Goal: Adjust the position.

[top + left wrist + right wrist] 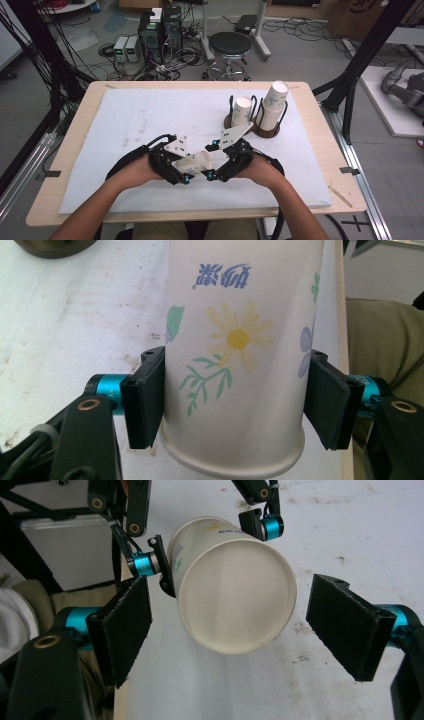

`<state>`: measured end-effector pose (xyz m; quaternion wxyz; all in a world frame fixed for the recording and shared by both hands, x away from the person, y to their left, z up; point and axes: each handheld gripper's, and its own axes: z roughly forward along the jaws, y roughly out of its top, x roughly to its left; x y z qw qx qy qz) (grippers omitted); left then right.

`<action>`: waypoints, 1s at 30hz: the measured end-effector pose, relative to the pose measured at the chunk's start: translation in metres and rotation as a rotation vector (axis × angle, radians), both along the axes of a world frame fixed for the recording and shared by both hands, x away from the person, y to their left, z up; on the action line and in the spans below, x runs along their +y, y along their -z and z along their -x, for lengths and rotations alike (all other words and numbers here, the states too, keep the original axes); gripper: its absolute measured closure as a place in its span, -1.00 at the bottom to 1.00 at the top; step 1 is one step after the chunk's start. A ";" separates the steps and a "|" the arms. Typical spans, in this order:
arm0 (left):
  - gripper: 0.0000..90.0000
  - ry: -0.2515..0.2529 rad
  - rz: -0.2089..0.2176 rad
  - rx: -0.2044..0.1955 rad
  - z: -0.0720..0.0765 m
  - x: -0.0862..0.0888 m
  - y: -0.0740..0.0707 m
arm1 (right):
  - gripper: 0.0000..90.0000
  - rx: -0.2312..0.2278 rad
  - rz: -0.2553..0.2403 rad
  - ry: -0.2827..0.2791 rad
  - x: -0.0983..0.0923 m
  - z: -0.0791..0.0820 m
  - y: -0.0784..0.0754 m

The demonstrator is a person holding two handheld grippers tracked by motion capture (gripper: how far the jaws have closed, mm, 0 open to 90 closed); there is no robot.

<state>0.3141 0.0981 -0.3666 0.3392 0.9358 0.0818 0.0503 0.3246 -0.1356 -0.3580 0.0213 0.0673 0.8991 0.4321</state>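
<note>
Paper cup (235,365), white with a printed daisy and green leaves, lies on its side above the white foam pad (125,130) that covers the bench (75,150), near the person's edge. Left claw (235,400) is clamped on it: both black pads (145,400) press the cup's wall close to the rolled rim. In the high view the cup (196,162) sits between the two hands, its base toward the right claw (219,160). Right claw (235,630) stands spread wide, its pads on either side of the cup's flat bottom (235,600) and apart from it, though how near the tips are is hard to judge from this angle. Farther back on the pad, two dark wire holders (265,131) each carry upright cups (274,102), just beside one another.
</note>
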 end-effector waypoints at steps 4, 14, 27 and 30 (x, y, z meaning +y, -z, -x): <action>-0.27 0.019 -0.009 0.001 0.002 -0.003 0.002 | -0.57 0.002 0.022 -0.022 0.006 -0.003 0.003; -0.28 0.042 -0.014 0.004 0.002 -0.006 0.003 | -0.29 0.001 0.096 -0.114 0.021 -0.004 0.005; -0.61 0.023 0.105 0.014 0.003 0.001 0.005 | -0.19 0.016 0.088 -0.110 0.014 -0.005 0.003; -0.61 0.004 0.193 0.015 0.004 0.010 0.006 | -0.19 0.014 0.074 -0.097 0.009 -0.005 0.003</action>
